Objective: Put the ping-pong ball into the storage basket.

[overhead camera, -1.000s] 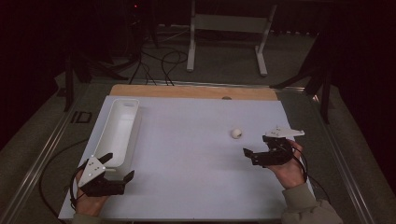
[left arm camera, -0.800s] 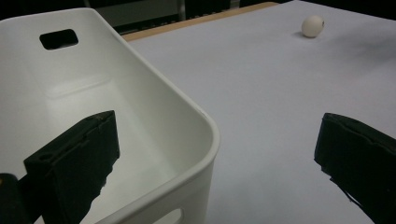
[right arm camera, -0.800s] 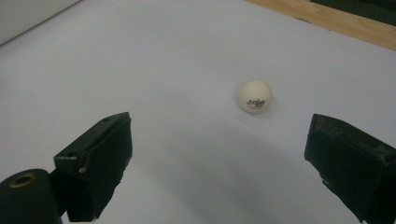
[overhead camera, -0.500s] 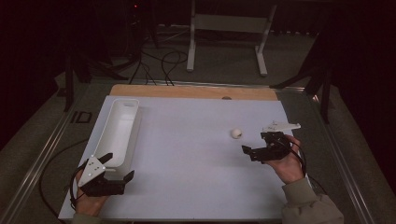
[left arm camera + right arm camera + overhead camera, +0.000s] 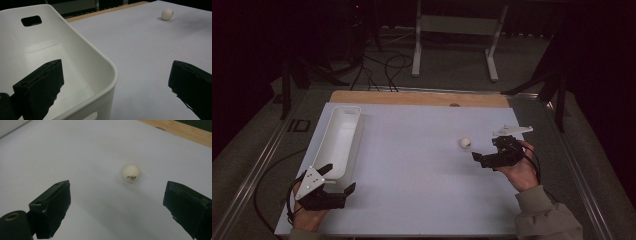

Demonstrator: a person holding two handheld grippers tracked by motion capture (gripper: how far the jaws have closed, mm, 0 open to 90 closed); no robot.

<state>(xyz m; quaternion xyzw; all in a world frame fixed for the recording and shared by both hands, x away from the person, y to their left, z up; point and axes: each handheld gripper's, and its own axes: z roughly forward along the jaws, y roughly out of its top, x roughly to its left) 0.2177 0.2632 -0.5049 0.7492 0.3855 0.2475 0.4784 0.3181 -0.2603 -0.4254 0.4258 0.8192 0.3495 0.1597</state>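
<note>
Your right gripper [image 5: 479, 159] sits near the right edge of the white tabletop [image 5: 412, 165], jaws spread wide and holding nothing, with the ball just ahead of them. Your left gripper [image 5: 339, 180] rests near the front-left corner, equally wide open and empty; in the left gripper view one jaw hangs over the inside of the white bin [image 5: 75, 62] and the other over bare tabletop, so the jaws straddle the bin's near end wall without a contact you can confirm.

Room is generous: the whole middle of the tabletop, from the bin along the left edge across to the ball, lies bare, as does the front edge between your hands. A wooden strip [image 5: 422, 98] runs along the far edge.

The ping-pong ball [image 5: 465, 143] is small, off-white and round, with a small printed mark on its side in the right gripper view [image 5: 131, 173]. It rests alone on the tabletop, right of centre, well apart from the bin.
</note>
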